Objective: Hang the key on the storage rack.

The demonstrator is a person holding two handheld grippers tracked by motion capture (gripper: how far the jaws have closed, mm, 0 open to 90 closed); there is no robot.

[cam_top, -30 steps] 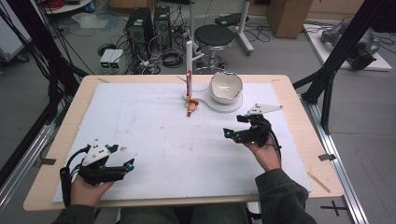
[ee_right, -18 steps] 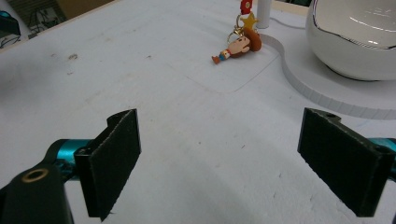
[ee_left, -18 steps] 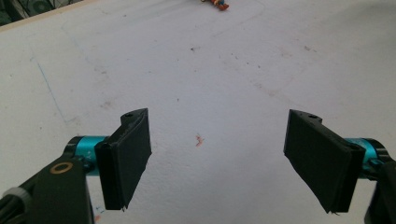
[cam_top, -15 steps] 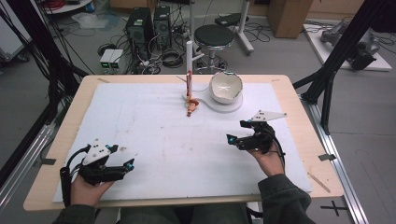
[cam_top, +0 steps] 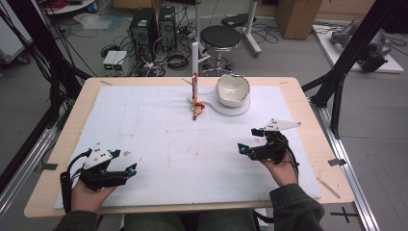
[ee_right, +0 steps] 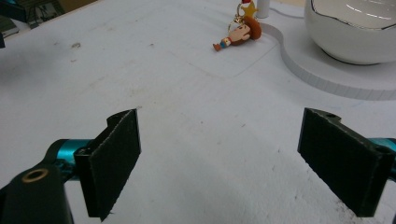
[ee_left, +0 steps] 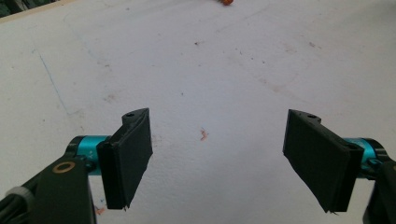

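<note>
The counter (cam_top: 308,103) is a wooden board topped by a white foam sheet (cam_top: 159,130) that covers nearly all of it and bears faint scuffs and small reddish marks.

At the sheet's 12 o'clock edge sits a white base plate (cam_top: 231,109) with a curved outline. A white bowl (cam_top: 233,90) with a thin dark rim stands on its right part, and a slim white post (cam_top: 195,60) with a red strip down its lower half rises from its left part.

The right claw (cam_top: 251,140) hovers at about 4 o'clock on the sheet, held in the person's right hand (cam_top: 283,168) and pointing toward 10 o'clock. Its 2 black jaws stand wide apart and hold nothing; in the right gripper view only bare sheet lies between them.

The left claw (cam_top: 130,169) sits at about 7 o'clock, low near the sheet's front edge, in the left hand (cam_top: 86,195), pointing toward 3 o'clock. Its jaws are also spread wide and empty, with stained sheet between them in the left gripper view.

The cowboy figure keychain (cam_top: 197,111) lies flat on the sheet just at the foot of the post, touching the base plate's edge, at roughly 12 o'clock and well apart from both claws. In the right gripper view it lies ahead at 12 o'clock, with a gold star charm (ee_right: 248,8) on its ring.
</note>
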